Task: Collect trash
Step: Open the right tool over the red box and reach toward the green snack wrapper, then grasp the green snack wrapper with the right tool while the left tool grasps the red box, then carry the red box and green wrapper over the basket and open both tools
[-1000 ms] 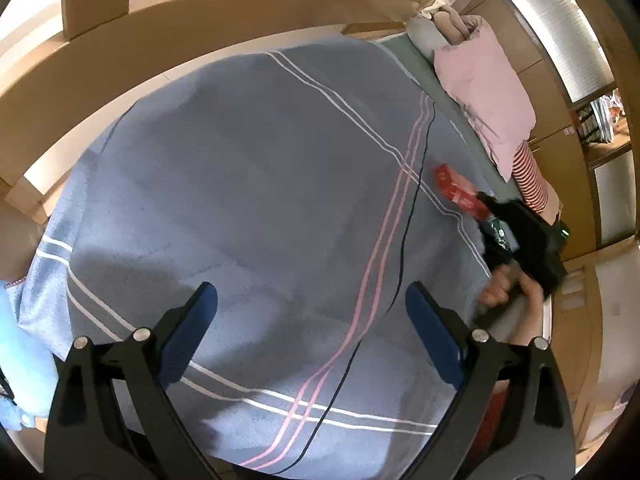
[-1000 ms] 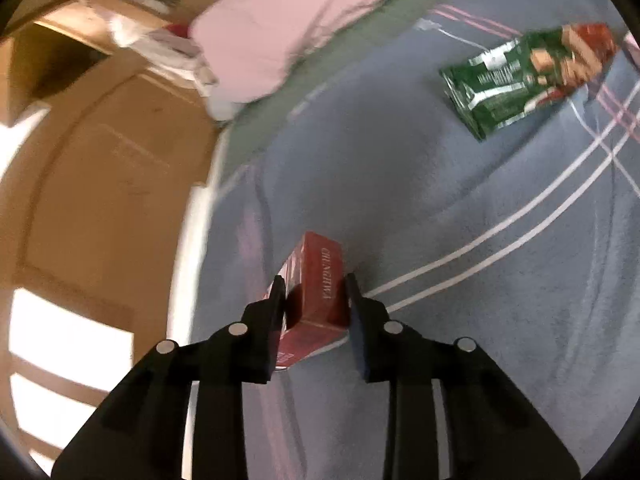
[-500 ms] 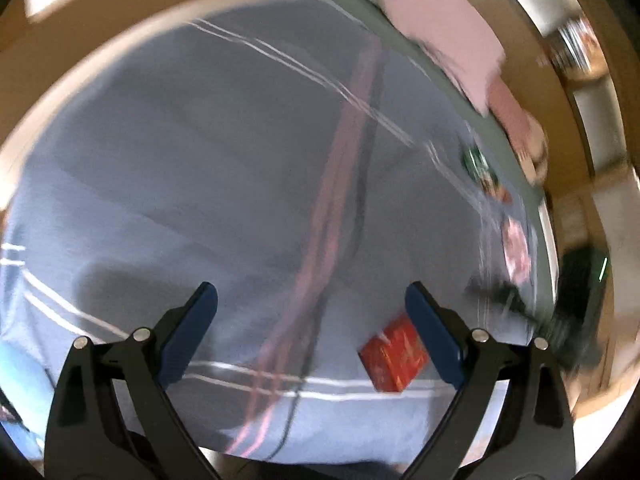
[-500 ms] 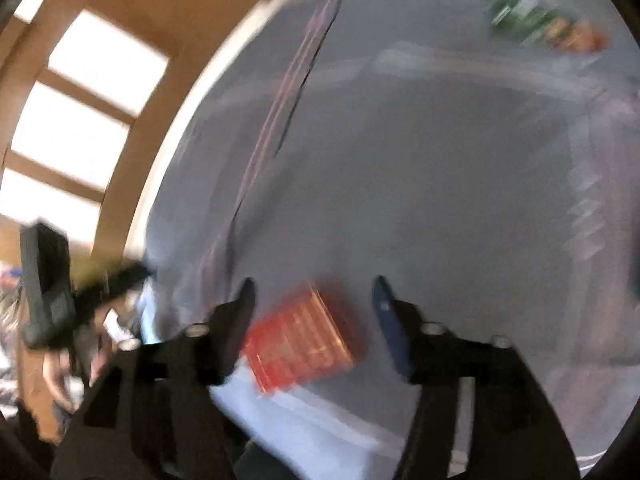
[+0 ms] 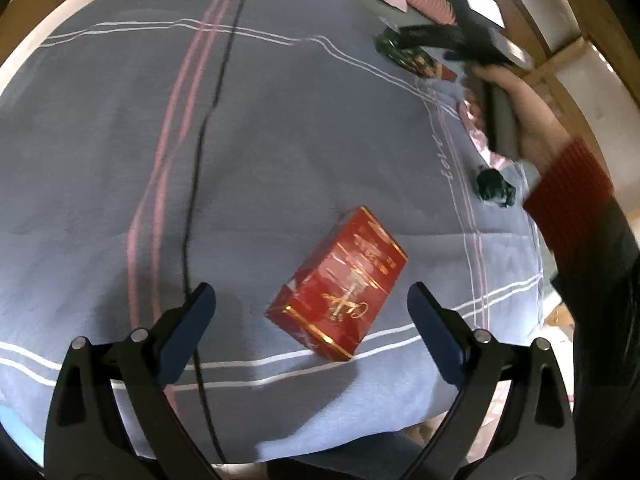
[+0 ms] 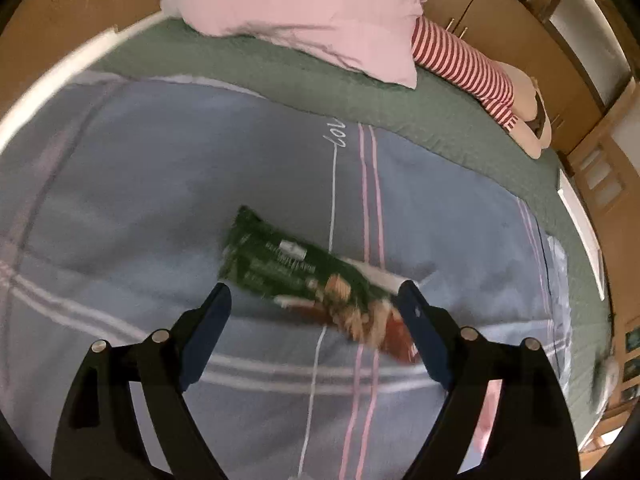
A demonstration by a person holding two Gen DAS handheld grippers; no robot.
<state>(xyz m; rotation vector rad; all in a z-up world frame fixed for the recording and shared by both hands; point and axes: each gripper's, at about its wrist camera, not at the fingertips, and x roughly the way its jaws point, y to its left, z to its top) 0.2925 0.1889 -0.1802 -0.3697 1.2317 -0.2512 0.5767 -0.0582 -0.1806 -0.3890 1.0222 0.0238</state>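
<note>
Trash, red carton (image 5: 340,284): seen lying flat and askew on the blue striped blanket (image 5: 280,128), between and just ahead of the fingers of the left tongs (image 5: 312,308); touched by neither finger.
Trash, green snack wrapper (image 6: 308,280): seen lying on the blanket between the fingers of the right tongs (image 6: 316,300), its red end close beside the right-hand finger (image 6: 420,320); contact cannot be told.
Left tongs: held wide, nothing gripped.
Right tongs: jaws caught opening, already wide; the wrapper is not pressed by the pads.
Other trash: a dark crumpled scrap (image 5: 494,188) is seen far to the right of the left tongs, near the blanket's edge.
Bed: a pink pillow (image 6: 312,12) and a red-and-white striped cloth (image 6: 464,64) are seen well beyond the right tongs, on the green sheet (image 6: 360,96).
Person: a red-cuffed sleeve (image 5: 568,196) is seen right of the left tongs.
</note>
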